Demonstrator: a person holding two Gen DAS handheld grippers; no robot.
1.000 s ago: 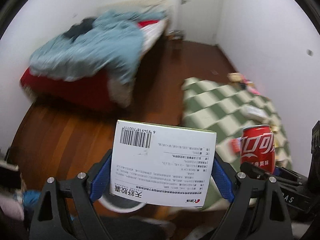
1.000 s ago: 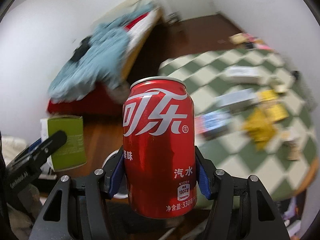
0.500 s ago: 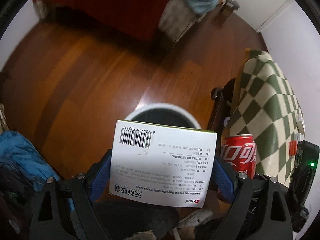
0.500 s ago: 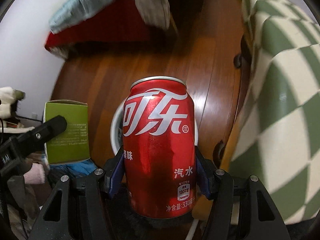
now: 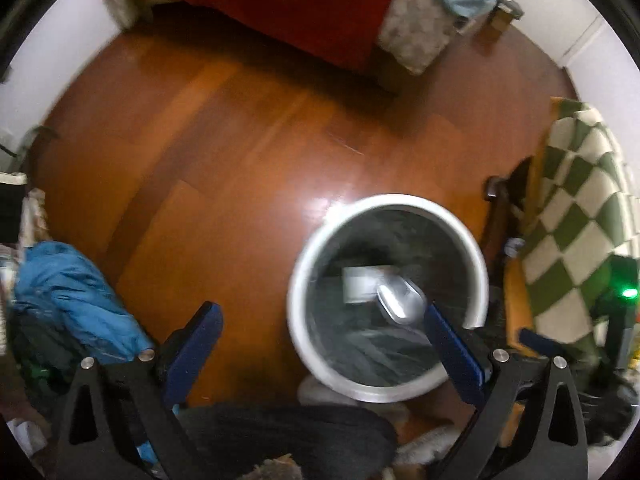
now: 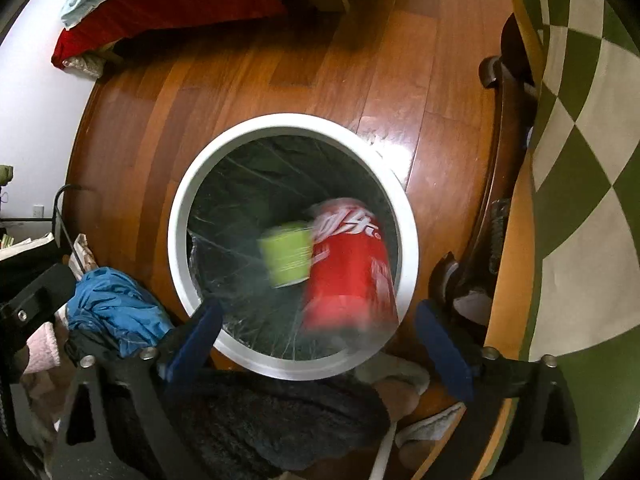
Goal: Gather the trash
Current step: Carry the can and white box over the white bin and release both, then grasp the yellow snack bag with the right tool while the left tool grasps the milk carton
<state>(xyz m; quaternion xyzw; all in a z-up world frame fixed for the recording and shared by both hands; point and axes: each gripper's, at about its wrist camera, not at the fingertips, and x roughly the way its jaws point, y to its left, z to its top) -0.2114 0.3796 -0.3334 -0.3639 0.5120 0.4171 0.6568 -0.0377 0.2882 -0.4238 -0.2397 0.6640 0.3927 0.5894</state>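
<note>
A round white trash bin with a dark liner stands on the wooden floor, below both grippers. In the right wrist view a red cola can and a green-and-white box are blurred inside the bin mouth, falling. In the left wrist view the bin shows the box and the can's silver end inside. My left gripper is open and empty above the bin's left side. My right gripper is open and empty over the bin.
A blue cloth lies left of the bin. A table with a green-and-white checked cloth stands at the right, its dark wooden leg close to the bin. A bed with red cover is beyond. A dark garment is at the bottom.
Both grippers tilted down over the bin and opened. The box left my left gripper and the cola can left my right gripper; both are dropping into the bin.
</note>
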